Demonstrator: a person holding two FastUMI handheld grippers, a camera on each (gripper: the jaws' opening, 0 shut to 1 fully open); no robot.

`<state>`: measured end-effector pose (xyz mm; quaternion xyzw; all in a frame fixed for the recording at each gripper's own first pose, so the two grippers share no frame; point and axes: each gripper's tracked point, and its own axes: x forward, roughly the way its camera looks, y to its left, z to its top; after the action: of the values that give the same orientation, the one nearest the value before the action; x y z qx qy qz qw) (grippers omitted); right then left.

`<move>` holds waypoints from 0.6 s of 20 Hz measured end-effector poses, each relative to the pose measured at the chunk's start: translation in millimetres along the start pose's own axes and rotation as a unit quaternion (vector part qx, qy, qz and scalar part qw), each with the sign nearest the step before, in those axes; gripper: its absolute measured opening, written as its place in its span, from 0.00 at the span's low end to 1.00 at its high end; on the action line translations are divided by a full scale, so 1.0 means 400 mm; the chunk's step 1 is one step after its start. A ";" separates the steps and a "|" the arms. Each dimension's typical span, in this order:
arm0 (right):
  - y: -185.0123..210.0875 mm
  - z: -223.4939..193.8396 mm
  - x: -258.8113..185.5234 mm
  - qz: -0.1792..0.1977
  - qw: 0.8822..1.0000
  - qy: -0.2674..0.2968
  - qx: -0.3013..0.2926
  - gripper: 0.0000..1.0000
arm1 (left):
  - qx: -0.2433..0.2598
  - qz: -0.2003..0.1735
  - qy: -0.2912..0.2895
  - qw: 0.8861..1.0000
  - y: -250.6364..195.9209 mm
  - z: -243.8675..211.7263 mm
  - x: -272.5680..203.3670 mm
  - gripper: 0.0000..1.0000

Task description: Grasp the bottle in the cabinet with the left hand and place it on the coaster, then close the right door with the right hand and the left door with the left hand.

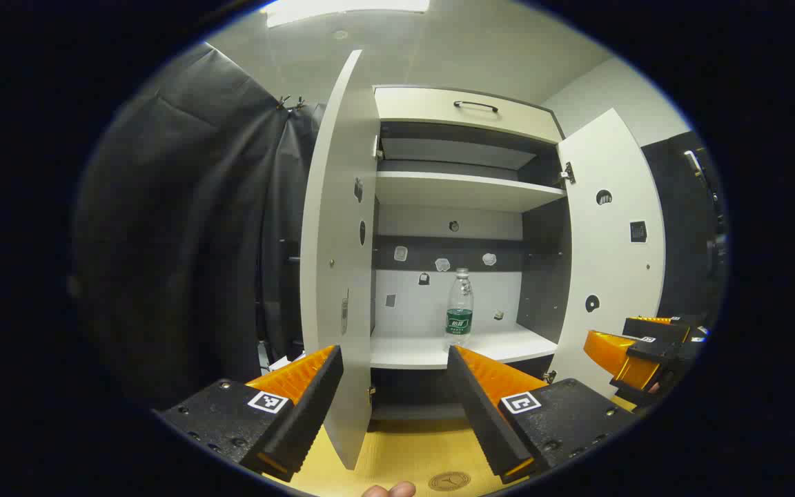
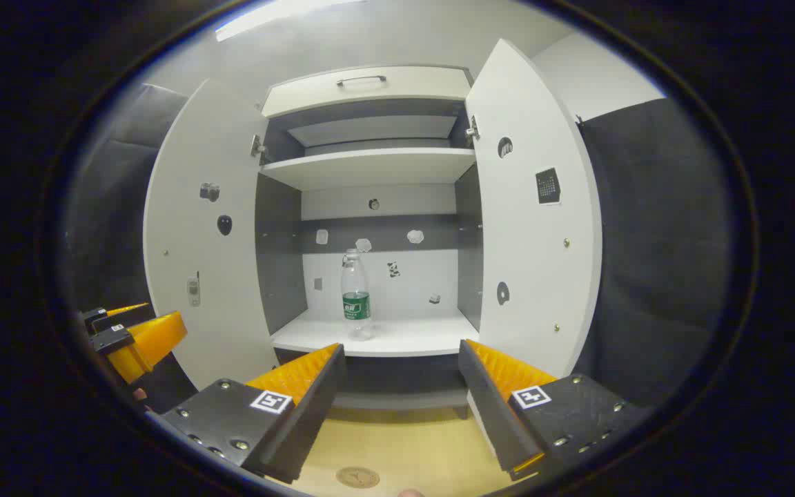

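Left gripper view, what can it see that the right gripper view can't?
Left gripper view: the right tool at its right edge, and the left door edge-on. Right gripper view: the left tool at its left edge, and that door's inner face. Both: the bottle standing on the cabinet shelf, the open right door, the coaster on the table.

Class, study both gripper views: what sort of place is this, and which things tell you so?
Probably a staged recording booth: black cloth hangs around a white cabinet with both doors open, holding one bottle, with a coaster on the yellow tabletop.

orange ribbed jaws, black screwed mounts, square markers
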<state>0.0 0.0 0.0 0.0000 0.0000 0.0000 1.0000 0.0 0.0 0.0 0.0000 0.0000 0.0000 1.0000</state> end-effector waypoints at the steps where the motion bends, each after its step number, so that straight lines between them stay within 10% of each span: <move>1: 0.000 0.002 0.000 0.001 1.000 0.000 0.001 1.00 | 0.002 -0.002 -0.002 1.000 -0.003 0.001 -0.001 0.96; 12: 0.002 0.003 0.001 0.003 1.000 -0.001 0.003 1.00 | 0.002 -0.003 0.002 1.000 -0.006 -0.004 0.006 0.96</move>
<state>0.5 0.9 1.4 0.0034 -0.0007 0.0026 1.0000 2.6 -2.3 -1.5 0.0018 0.0017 -0.0027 1.0000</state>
